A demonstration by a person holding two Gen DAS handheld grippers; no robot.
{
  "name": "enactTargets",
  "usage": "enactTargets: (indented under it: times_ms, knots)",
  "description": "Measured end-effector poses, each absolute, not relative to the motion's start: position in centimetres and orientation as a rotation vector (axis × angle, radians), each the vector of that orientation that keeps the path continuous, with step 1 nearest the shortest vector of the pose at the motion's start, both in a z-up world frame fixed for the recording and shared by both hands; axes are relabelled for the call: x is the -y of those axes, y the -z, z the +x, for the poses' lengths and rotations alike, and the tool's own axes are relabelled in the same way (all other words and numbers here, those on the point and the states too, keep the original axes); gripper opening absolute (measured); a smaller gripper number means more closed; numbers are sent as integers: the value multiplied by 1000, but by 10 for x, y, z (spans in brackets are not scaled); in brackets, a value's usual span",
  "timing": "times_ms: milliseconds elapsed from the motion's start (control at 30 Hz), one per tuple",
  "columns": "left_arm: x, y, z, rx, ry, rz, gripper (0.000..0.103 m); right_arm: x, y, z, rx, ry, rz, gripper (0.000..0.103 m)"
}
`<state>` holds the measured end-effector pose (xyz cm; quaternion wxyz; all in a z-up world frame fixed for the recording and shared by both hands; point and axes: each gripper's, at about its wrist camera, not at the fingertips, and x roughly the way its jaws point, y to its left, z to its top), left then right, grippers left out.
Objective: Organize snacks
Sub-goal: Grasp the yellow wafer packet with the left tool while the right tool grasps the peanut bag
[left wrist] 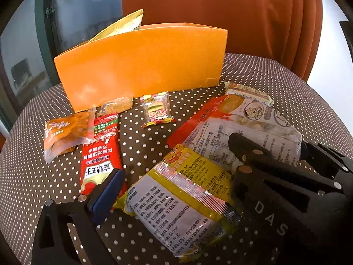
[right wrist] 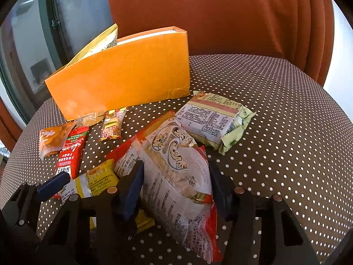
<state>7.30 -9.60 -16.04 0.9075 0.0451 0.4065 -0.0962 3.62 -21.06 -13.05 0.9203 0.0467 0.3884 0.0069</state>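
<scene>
My left gripper [left wrist: 174, 176] stands open around a yellow snack packet [left wrist: 183, 203] that lies flat on the dotted tablecloth [left wrist: 26, 176]; its pads do not press on it. My right gripper [right wrist: 176, 174] is shut on a large white-and-red snack bag [right wrist: 174, 137], both pads against its crumpled sides. In the left wrist view that bag [left wrist: 242, 123] and the right gripper [left wrist: 269, 143] lie to the right. An orange box [left wrist: 141, 64] stands at the back with a gold bag [left wrist: 123, 24] sticking out of it.
A red packet [left wrist: 99, 161], an orange packet [left wrist: 61, 132], a clear-wrapped biscuit [left wrist: 117, 106] and a small burger candy [left wrist: 157, 110] lie in front of the box. A green-and-white packet [right wrist: 216, 121] lies to the right. An orange curtain [right wrist: 220, 11] hangs behind.
</scene>
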Motion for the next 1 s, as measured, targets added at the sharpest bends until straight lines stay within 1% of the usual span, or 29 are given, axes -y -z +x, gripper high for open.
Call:
enactTargets:
  times_ms: [267, 333, 633, 733, 833, 1000]
  knots:
    - [97, 159, 63, -835, 225, 103, 101, 211, 132, 26, -792, -2, 103, 55]
    - [97, 160, 63, -847, 234, 99, 102, 212, 132, 22, -791, 2, 106, 55]
    - [94, 168, 57, -880, 238, 84, 102, 211, 131, 15, -789, 18, 91, 54]
    - [93, 168, 54, -884, 236, 79, 95, 208, 130, 14, -791, 16, 85, 54]
    - [92, 167, 51, -881, 246, 75, 90, 206, 129, 14, -793, 17, 81, 54]
    - [87, 162, 49, -870, 242, 58, 89, 201, 125, 14, -803, 6, 79, 54]
